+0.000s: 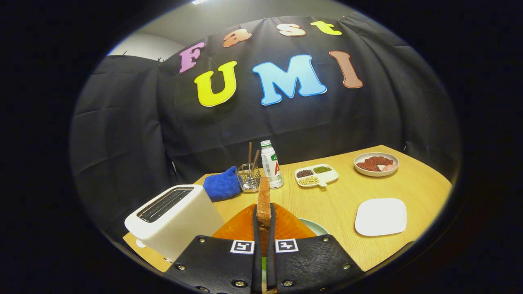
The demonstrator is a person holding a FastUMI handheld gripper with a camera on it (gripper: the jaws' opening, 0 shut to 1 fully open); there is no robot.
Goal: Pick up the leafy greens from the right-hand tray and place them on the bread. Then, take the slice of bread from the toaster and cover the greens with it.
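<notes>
I've got the wooden worktop spread out ahead of me, running back to the dark cloth wall. Biggest thing on it is the white toaster, sitting just left of my fingers, its slots facing up. Right under the tool there's an orange tray, with a pale green plate peeking out on its right side. My tool is clamped on the slice of bread: both fingers press its faces and it stands upright, edge-on, rising above the fingertips. A sliver of green shows low between the fingers; I can't tell what it is. Off to the right lies a white square plate. Further back, a round plate of meat, a blue cloth, a divided dish of beans, a wire utensil holder and a small bottle.
</notes>
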